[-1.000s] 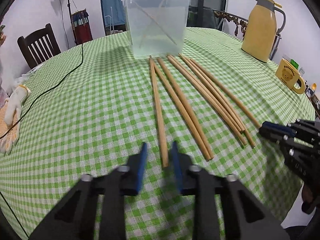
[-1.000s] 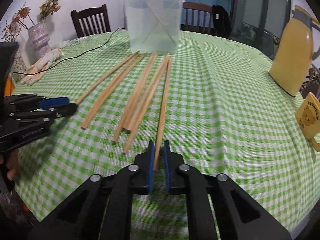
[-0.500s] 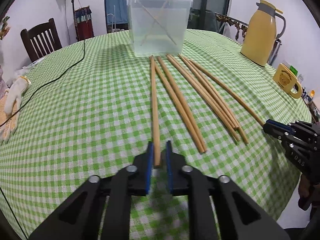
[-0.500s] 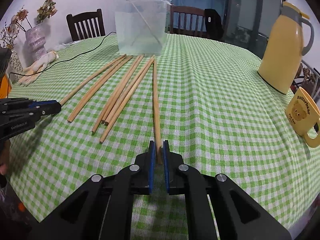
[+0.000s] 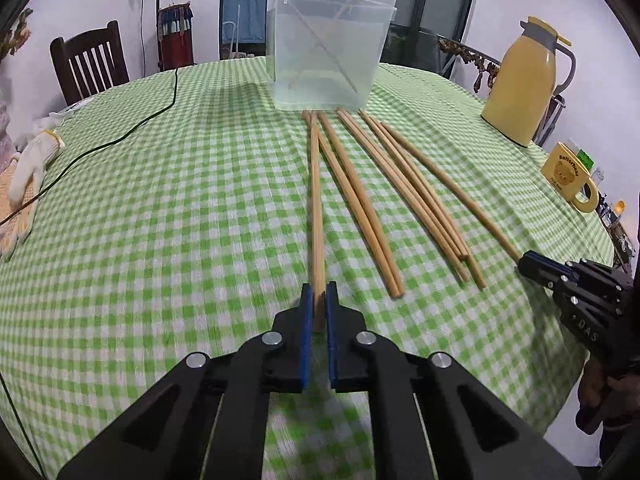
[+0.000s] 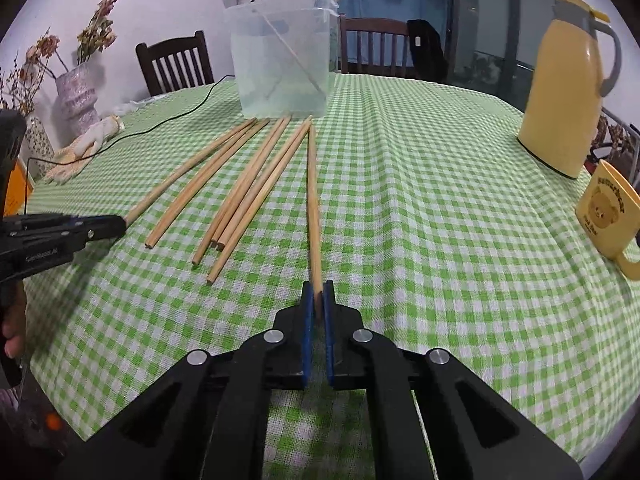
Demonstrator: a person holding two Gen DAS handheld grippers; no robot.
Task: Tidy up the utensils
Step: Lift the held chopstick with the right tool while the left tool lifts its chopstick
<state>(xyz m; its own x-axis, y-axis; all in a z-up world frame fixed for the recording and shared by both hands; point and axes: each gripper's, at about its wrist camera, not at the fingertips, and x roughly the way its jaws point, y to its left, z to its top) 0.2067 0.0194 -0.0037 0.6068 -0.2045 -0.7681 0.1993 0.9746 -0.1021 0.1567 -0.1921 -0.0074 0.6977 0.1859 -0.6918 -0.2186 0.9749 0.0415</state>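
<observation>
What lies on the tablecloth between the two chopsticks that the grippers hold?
Five loose chopsticks, lying side by side; the left wrist view shows them best.

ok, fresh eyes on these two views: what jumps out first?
Most striking: each pair of tongs is shut on one long chopstick end, the left tongs on the leftmost chopstick, the right tongs on the rightmost chopstick. The loose chopsticks fan across the green checked tablecloth toward the clear plastic tub; a yellow thermos jug stands far right.
</observation>
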